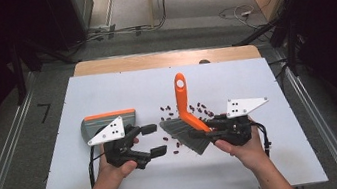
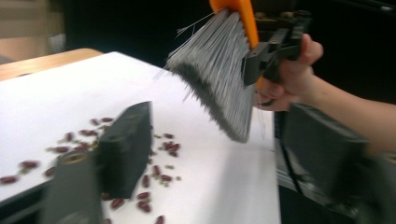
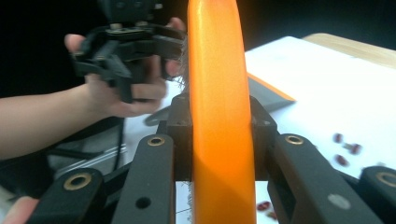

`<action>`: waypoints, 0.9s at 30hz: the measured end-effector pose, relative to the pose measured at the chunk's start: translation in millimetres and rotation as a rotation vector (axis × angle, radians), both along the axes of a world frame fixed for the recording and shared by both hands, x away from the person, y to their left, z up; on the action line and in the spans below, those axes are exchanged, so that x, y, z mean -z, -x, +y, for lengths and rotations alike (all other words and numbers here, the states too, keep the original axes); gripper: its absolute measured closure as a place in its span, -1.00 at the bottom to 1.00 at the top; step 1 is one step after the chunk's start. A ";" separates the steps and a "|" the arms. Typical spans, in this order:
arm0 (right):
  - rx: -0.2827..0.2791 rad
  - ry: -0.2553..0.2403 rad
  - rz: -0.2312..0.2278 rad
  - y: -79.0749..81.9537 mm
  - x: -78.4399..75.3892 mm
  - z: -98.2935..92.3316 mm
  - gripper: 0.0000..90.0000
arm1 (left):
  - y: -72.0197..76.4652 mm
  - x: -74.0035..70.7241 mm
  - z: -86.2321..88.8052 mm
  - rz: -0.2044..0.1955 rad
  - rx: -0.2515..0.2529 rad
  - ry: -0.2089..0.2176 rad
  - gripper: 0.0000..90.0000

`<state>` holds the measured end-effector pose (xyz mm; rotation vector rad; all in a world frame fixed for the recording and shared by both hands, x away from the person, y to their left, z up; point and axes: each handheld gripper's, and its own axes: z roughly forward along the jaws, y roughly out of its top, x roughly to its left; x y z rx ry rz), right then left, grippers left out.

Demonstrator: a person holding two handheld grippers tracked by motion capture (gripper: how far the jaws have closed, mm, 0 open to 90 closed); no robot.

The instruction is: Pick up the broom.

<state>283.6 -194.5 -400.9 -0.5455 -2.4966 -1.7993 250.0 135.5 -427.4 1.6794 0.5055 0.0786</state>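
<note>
An orange-handled brush (image 1: 184,103) with grey bristles (image 2: 219,70) is held over the white table (image 1: 105,91). My right gripper (image 1: 206,126) is shut on the brush handle (image 3: 218,116), just above the bristles. Several dark red beans (image 1: 169,109) lie scattered around the brush; the left gripper view shows more beans (image 2: 154,175) below its jaws. A grey dustpan with an orange edge (image 1: 108,116) lies at the left. My left gripper (image 1: 154,139) stands open in front of the dustpan, its jaws pointing at the bristles with nothing between them.
The table's wooden far edge (image 1: 166,58) borders a grey floor with cables (image 1: 235,13). Metal rails (image 1: 1,155) run along both sides of the table. Bare white surface lies near the front edge (image 1: 179,181).
</note>
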 end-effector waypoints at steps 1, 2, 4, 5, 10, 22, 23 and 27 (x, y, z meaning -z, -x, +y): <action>0.022 0.004 -0.005 -0.6 -0.1 -1.5 0.52 | 0.1 0.1 1.4 0.002 -0.026 -0.005 -0.72; 0.044 0.008 -0.005 -1.2 -0.2 -2.9 0.52 | 0.2 0.2 2.8 0.003 -0.045 -0.010 -0.79; 0.067 0.017 -0.007 -1.7 -0.2 -4.1 0.52 | 1.0 0.7 4.9 -0.004 -0.088 -0.028 -0.87; 0.092 0.028 -0.006 -2.3 -0.4 -5.2 0.52 | 1.4 1.2 5.8 -0.007 -0.109 -0.038 -0.93; 0.203 0.073 0.003 -7.1 0.3 -11.5 0.52 | 3.2 4.7 12.8 -0.010 -0.172 -0.052 -1.00; 0.404 0.160 0.011 -19.1 4.1 -28.2 0.52 | 7.7 8.0 34.1 -0.012 -0.256 -0.085 -1.00; 0.409 0.162 0.014 -20.3 4.2 -29.7 0.52 | 8.4 9.1 35.0 -0.008 -0.259 -0.088 -1.00; 0.457 0.167 0.023 -23.9 4.8 -34.8 0.52 | 11.8 12.0 37.7 -0.001 -0.256 -0.101 -1.00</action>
